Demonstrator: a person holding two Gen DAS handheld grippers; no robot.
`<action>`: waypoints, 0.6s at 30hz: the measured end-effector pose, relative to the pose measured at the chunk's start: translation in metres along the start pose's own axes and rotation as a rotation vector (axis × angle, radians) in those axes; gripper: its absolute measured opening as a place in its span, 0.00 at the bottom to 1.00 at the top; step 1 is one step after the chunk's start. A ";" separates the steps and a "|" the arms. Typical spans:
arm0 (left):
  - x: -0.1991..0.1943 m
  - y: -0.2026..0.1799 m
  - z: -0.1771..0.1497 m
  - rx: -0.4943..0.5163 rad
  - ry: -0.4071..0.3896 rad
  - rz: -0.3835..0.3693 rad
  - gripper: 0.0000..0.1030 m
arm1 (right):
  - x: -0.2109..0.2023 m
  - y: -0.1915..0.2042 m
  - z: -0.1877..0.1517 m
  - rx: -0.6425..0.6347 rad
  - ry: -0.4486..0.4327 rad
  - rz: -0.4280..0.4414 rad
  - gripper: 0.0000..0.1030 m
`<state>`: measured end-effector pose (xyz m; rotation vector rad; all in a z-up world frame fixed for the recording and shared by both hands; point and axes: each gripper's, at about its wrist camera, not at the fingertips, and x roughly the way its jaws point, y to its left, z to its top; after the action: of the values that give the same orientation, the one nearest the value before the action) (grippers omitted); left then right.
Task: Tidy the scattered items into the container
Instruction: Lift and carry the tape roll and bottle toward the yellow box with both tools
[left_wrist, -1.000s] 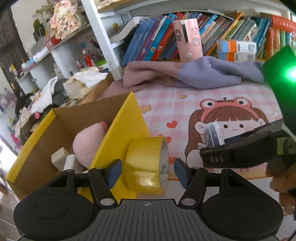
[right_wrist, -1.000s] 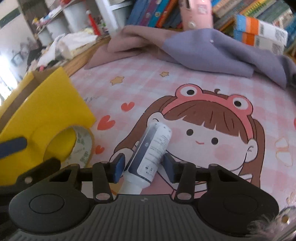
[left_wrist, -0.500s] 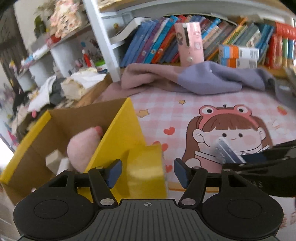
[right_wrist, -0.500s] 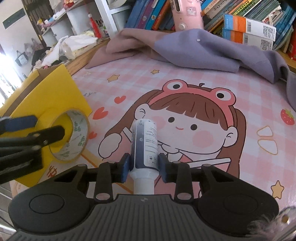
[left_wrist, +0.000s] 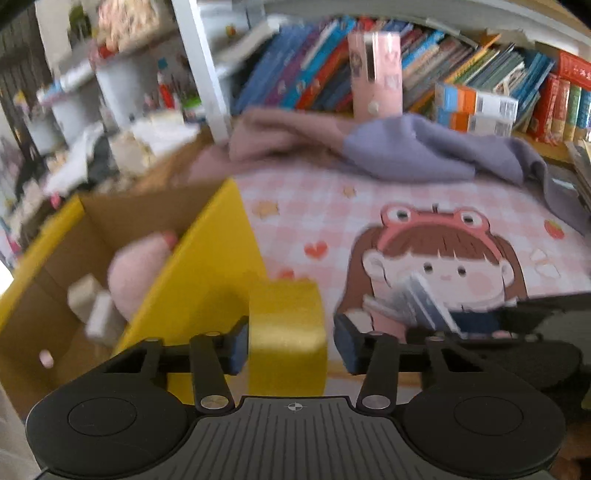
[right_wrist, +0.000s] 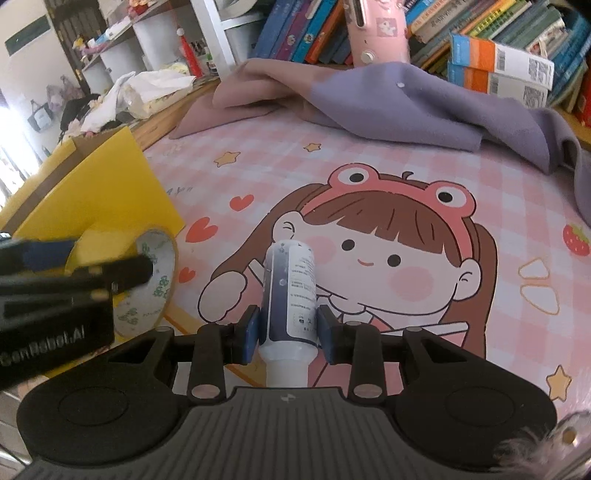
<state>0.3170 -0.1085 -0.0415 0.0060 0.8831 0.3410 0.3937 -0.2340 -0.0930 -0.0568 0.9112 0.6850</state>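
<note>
A yellow tape roll (left_wrist: 288, 328) stands on edge between my left gripper's (left_wrist: 291, 345) fingers, next to the flap of the yellow cardboard box (left_wrist: 207, 266). The left pad touches it; a small gap shows at the right pad. The roll also shows in the right wrist view (right_wrist: 151, 280). My right gripper (right_wrist: 288, 332) is shut on a blue-and-white bottle (right_wrist: 291, 291), cap toward the camera, held just above the pink cartoon mat (right_wrist: 369, 206). The bottle shows blurred in the left wrist view (left_wrist: 424, 306). The box holds a pink plush (left_wrist: 140, 269) and white items.
A purple and mauve cloth (right_wrist: 369, 92) lies bunched at the mat's far edge. Behind it is a shelf of books (right_wrist: 498, 55) and a pink device (right_wrist: 376, 33). Cluttered shelves stand at the far left (right_wrist: 129, 92). The left gripper body (right_wrist: 55, 302) is beside the box flap.
My right gripper closed on the bottle and lifted it, turning it straight. My left gripper's view shifted and blurred; the tape roll now sits edge-on between its fingers.
</note>
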 end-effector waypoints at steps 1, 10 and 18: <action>0.003 0.001 -0.002 -0.005 0.010 0.012 0.43 | 0.001 0.001 0.000 -0.012 0.002 -0.002 0.34; 0.012 0.001 -0.002 0.033 -0.022 0.072 0.41 | 0.013 0.008 0.007 -0.078 -0.003 -0.040 0.39; 0.014 -0.001 -0.003 0.095 -0.028 0.085 0.40 | 0.018 0.019 0.008 -0.171 0.000 -0.083 0.31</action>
<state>0.3228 -0.1060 -0.0539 0.1366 0.8719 0.3772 0.3962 -0.2069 -0.0972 -0.2453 0.8436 0.6846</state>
